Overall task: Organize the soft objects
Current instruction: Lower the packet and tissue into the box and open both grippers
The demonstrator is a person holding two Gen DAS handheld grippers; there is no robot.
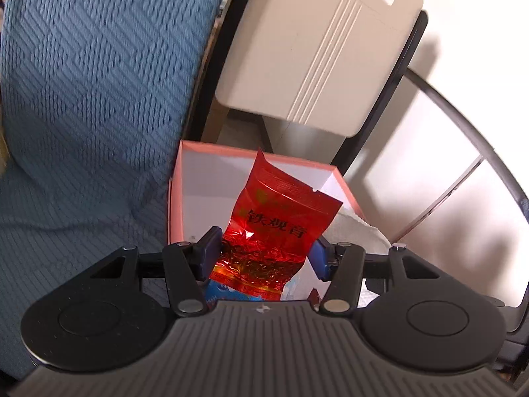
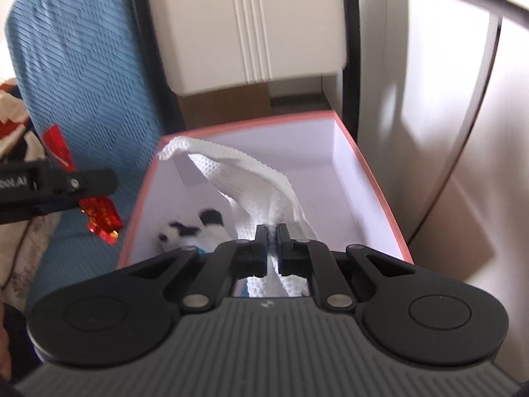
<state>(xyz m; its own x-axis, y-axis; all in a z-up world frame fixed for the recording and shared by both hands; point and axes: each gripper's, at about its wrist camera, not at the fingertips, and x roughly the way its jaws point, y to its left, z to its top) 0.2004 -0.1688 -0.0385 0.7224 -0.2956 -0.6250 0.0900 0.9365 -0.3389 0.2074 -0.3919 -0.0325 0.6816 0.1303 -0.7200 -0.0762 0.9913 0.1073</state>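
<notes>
The left gripper (image 1: 263,256) holds a shiny red foil tea packet (image 1: 274,228) between its jaws, over the near edge of the open pink-rimmed cardboard box with a white inside (image 1: 218,162). The right gripper (image 2: 271,248) has its jaws closed tight on a white textured cloth (image 2: 251,182) that trails into the box, beside a small black-and-white plush toy (image 2: 195,230). Behind stand a blue knitted cover (image 1: 92,82) and a beige plastic chair (image 1: 314,49)

Domestic living room, by the evidence. A sofa under a blue knitted cover (image 1: 82,99) stands left of the tongs. A beige plastic chair (image 1: 317,46) on a black frame stands ahead. Patterned bedding (image 2: 13,125) lies far left.
</notes>
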